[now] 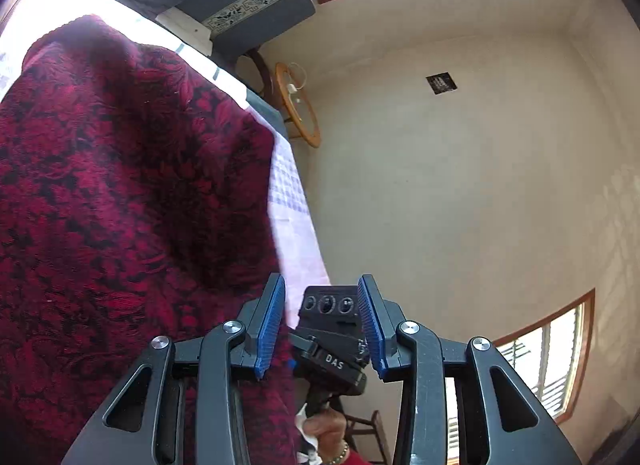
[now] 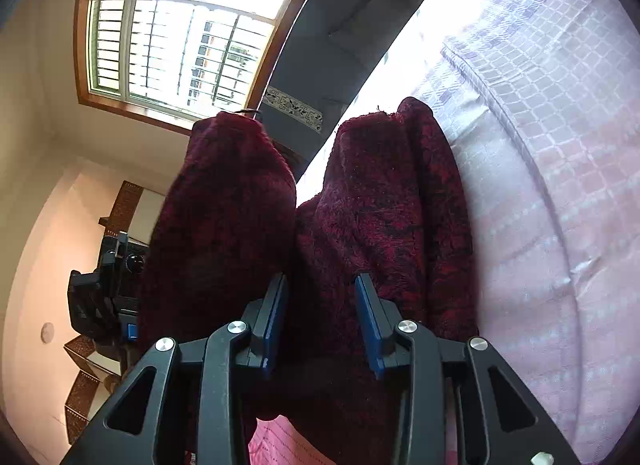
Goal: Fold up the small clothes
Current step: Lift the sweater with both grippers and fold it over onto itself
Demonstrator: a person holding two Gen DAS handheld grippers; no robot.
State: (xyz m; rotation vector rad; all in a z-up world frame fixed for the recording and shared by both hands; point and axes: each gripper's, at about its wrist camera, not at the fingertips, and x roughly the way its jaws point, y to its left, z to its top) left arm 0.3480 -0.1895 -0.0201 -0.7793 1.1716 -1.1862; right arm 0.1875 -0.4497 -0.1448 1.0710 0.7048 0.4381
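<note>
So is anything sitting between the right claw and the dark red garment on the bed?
Nothing visible. In the right wrist view the dark red garment lies directly ahead of the right claw, its cloth running between the open blue pads. Only the checked bedspread lies beside it.

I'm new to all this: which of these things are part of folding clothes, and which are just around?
For the job:
dark red garment
left tool
right tool
checked bedcover under it

Just around:
round wooden table
windows
grey headboard
</note>
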